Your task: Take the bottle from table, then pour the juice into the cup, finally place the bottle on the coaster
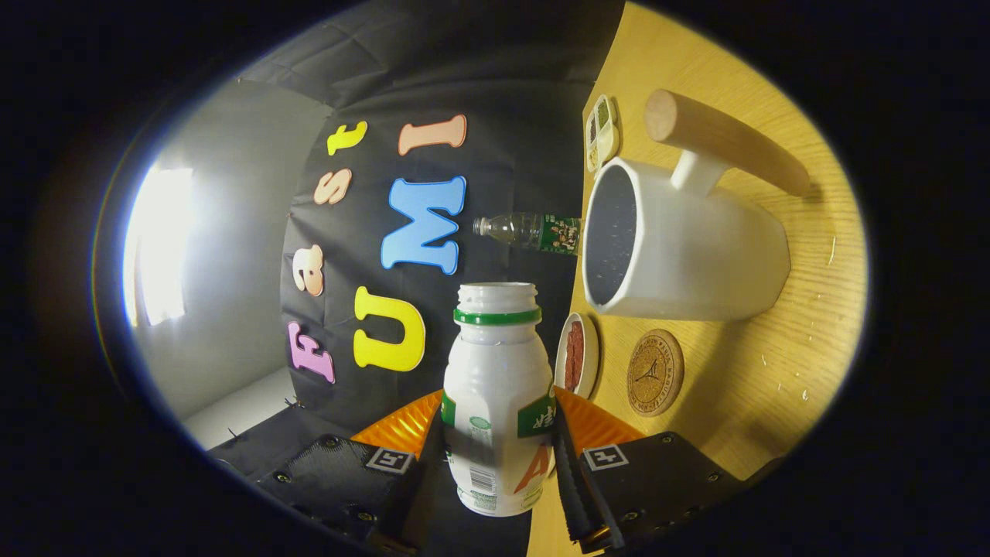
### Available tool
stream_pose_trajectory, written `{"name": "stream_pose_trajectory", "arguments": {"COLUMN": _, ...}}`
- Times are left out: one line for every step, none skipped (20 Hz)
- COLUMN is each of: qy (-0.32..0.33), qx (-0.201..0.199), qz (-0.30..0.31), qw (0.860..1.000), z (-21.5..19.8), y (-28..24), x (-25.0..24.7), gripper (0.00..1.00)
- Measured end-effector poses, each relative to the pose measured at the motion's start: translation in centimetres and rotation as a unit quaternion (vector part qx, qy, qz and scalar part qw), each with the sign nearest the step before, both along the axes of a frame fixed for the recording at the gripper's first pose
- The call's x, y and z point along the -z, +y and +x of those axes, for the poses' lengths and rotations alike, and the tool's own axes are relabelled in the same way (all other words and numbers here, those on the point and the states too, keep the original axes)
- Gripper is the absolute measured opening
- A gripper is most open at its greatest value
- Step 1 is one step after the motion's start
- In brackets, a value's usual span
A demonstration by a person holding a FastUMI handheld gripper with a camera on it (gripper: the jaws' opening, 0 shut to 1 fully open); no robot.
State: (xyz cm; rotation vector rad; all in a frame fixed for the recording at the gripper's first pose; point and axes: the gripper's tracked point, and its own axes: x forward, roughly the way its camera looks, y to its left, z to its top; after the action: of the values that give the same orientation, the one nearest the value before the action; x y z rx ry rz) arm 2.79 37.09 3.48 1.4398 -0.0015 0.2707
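Observation:
My gripper (495, 456) is shut on a white juice bottle (495, 387) with a green neck ring and no cap; both fingers press its sides. The view is rolled about a quarter turn, so the wooden table (758, 363) stands along one side. The bottle lies level with the table, its open mouth ahead of the fingers. Beyond it and toward the table is the white cup (681, 255) with a wooden handle, its dark mouth facing the camera. A round cork coaster (655, 373) lies on the table beside the cup, near my finger (572, 472).
A small white dish (576, 354) with red-brown contents sits next to the coaster. A clear water bottle (530, 230) with a green label stands behind the cup. A small compartment tray (601, 131) lies farther back. Small droplets (789, 379) speckle the table.

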Motion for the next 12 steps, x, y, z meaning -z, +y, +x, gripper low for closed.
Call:
{"name": "stream_pose_trajectory", "arguments": {"qy": -0.001, "qx": 0.0, "qz": 0.005, "qw": 1.0, "z": 0.09, "y": -0.03, "x": -0.08, "gripper": 0.65}}
{"name": "stream_pose_trajectory", "arguments": {"qy": -0.002, "qx": 0.0, "qz": 0.009, "qw": 1.0, "z": 0.15, "y": -0.05, "x": -0.05, "gripper": 0.65}}
{"name": "stream_pose_trajectory", "arguments": {"qy": -0.002, "qx": 0.001, "qz": 0.014, "qw": 1.0, "z": 0.06, "y": -0.15, "x": 0.02, "gripper": 0.65}}
{"name": "stream_pose_trajectory", "arguments": {"qy": -0.002, "qx": 0.002, "qz": 0.018, "qw": 1.0, "z": 0.18, "y": -0.26, "x": 0.02, "gripper": 0.65}}
{"name": "stream_pose_trajectory", "arguments": {"qy": -0.002, "qx": 0.003, "qz": 0.022, "qw": 1.0, "z": 0.11, "y": -0.26, "x": -0.06, "gripper": 0.65}}
{"name": "stream_pose_trajectory", "arguments": {"qy": -0.003, "qx": 0.003, "qz": 0.026, "qw": 1.0, "z": 0.06, "y": -0.35, "x": 0.04, "gripper": 0.65}}
{"name": "stream_pose_trajectory", "arguments": {"qy": -0.004, "qx": 0.004, "qz": 0.03, "qw": 1.0, "z": 0.08, "y": -0.33, "x": -0.06, "gripper": 0.65}}
{"name": "stream_pose_trajectory", "arguments": {"qy": -0.004, "qx": 0.003, "qz": 0.034, "qw": 0.999, "z": 0.11, "y": -0.35, "x": -0.04, "gripper": 0.65}}
{"name": "stream_pose_trajectory", "arguments": {"qy": -0.005, "qx": 0.004, "qz": 0.037, "qw": 0.999, "z": 0.04, "y": -0.4, "x": -0.06, "gripper": 0.65}}
{"name": "stream_pose_trajectory", "arguments": {"qy": -0.006, "qx": 0.005, "qz": 0.039, "qw": 0.999, "z": 0.02, "y": -0.48, "x": -0.06, "gripper": 0.65}}
{"name": "stream_pose_trajectory", "arguments": {"qy": -0.007, "qx": 0.005, "qz": 0.04, "qw": 0.999, "z": 0.03, "y": -0.5, "x": -0.07, "gripper": 0.65}}
{"name": "stream_pose_trajectory", "arguments": {"qy": -0.006, "qx": 0.006, "qz": 0.042, "qw": 0.999, "z": 0.03, "y": -0.57, "x": -0.12, "gripper": 0.65}}
